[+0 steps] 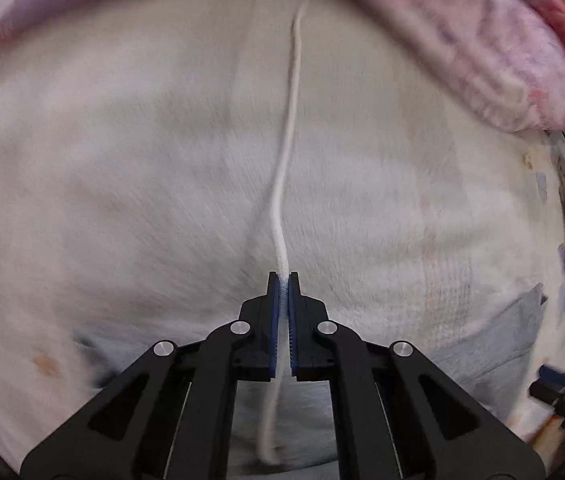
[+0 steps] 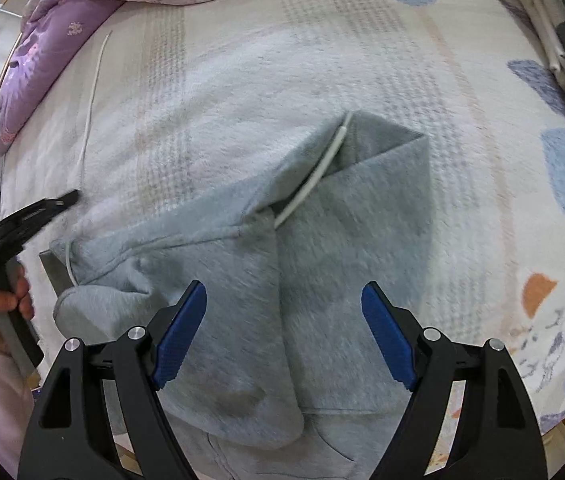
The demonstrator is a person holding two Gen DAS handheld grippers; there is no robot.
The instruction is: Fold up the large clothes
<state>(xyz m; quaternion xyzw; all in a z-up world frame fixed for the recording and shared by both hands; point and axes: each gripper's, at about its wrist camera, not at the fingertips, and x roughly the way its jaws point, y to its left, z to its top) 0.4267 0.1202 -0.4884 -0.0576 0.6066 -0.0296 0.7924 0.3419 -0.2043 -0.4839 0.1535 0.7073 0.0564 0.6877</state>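
The grey hoodie [image 2: 266, 292] lies on the bed blanket [image 2: 462, 128] directly under the right gripper [image 2: 284, 332], hood pointing ahead of it. A white drawstring [image 1: 288, 152] runs straight ahead from the left gripper [image 1: 284, 280], whose blue pads [image 1: 292, 320] pinch it. The right gripper's jaws are spread wide, empty, pointing steeply down. A hand [image 2: 0, 300] grips the left tool's handle.
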